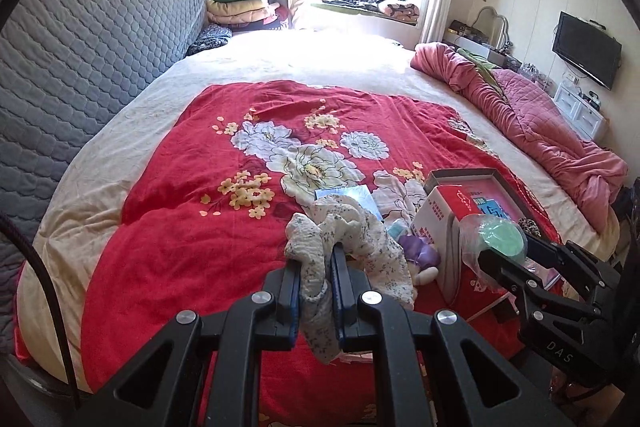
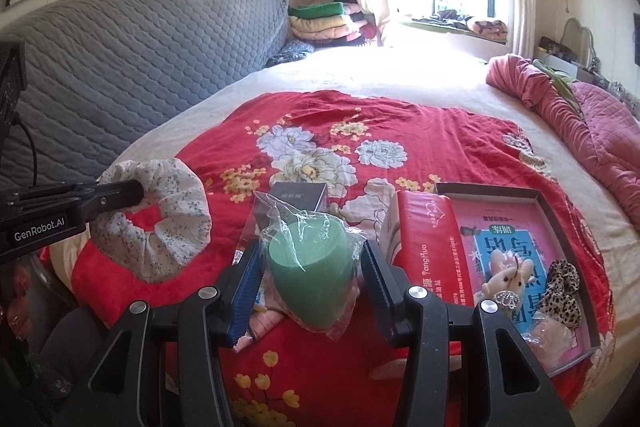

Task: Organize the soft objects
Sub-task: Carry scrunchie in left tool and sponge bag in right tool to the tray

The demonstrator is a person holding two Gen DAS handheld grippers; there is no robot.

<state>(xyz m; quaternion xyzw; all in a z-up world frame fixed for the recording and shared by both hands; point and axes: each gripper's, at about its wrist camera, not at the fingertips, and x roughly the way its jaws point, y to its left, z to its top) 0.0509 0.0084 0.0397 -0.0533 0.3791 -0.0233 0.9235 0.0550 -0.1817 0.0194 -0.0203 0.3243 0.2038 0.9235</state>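
Note:
My left gripper [image 1: 316,263] is shut on a white floral fabric ring, a large scrunchie [image 1: 352,231], held above the red floral bedspread [image 1: 192,195]; it also shows in the right wrist view [image 2: 160,223]. My right gripper [image 2: 310,259] is shut on a green sponge in clear plastic wrap [image 2: 310,275], which also shows in the left wrist view [image 1: 502,233]. A shallow box lid [image 2: 552,211] to the right holds a small plush toy [image 2: 508,275] and a leopard-print scrunchie [image 2: 562,287]. A purple soft item [image 1: 420,247] lies beyond the left fingers.
A red tissue pack [image 2: 424,247] stands between the sponge and the box lid. A small dark box [image 2: 300,197] lies behind the sponge. A pink quilt [image 1: 540,131] is bunched at the bed's right edge. A grey quilted headboard [image 1: 80,67] runs along the left.

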